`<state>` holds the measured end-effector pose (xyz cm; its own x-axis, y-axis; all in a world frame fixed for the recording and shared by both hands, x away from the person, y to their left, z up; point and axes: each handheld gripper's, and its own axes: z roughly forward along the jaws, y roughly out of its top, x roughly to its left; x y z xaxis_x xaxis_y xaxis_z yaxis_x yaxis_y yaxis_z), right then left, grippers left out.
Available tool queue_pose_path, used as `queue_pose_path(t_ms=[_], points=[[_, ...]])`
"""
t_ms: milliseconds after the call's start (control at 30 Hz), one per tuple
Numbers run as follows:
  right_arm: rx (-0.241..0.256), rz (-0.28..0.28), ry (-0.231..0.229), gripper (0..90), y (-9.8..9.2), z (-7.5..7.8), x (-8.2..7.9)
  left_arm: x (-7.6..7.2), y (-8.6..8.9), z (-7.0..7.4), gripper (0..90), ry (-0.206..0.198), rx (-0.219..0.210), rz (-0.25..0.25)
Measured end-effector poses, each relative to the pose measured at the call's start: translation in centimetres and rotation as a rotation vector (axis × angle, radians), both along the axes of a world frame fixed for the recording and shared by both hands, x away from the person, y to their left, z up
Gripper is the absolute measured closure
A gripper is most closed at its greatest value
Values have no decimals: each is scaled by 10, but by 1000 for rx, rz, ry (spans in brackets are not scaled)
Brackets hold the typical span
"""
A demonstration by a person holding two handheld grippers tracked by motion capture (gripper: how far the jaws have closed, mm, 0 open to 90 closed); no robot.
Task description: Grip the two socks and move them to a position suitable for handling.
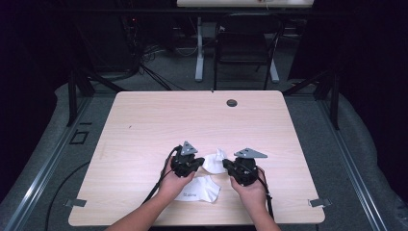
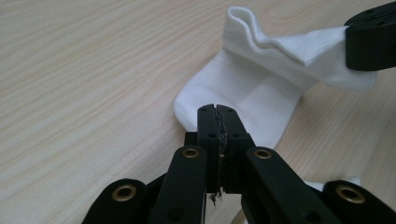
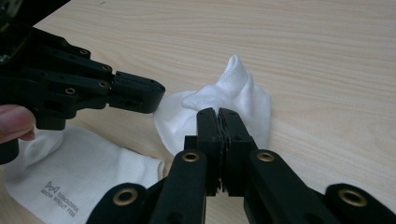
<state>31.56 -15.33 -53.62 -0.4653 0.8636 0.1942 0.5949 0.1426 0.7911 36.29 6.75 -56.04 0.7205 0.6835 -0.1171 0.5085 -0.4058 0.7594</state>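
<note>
A small white sock [image 1: 214,161] sits bunched on the wooden table [image 1: 192,115] between my two grippers. My left gripper [image 1: 201,162] is shut, its tips [image 2: 218,112] pinching the sock's [image 2: 243,98] near edge. In the left gripper view my right gripper [image 2: 355,44] grips the ribbed cuff end. In the right gripper view my right gripper [image 3: 218,114] is shut on the sock [image 3: 243,98], and my left gripper [image 3: 149,95] meets its left edge. A second white sock [image 1: 199,190] with grey print [image 3: 79,172] lies flat nearer the person.
A round cable hole [image 1: 232,102] sits near the table's far edge. Beyond the table stand a black chair [image 1: 243,43] and a white desk leg [image 1: 199,48]. Bare wood lies to the left, right and far side of the socks.
</note>
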Motion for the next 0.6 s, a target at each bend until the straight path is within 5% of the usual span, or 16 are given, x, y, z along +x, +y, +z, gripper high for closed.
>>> queue_pose_path(t_ms=[300, 600], points=[[19, -21, -9, 884, -6, 3, 0, 0, -4, -7, 892, 4, 83, -18], [-10, -54, 4, 884, -19, 3, 1, 1, 2, -8, 877, 21, 105, -18]])
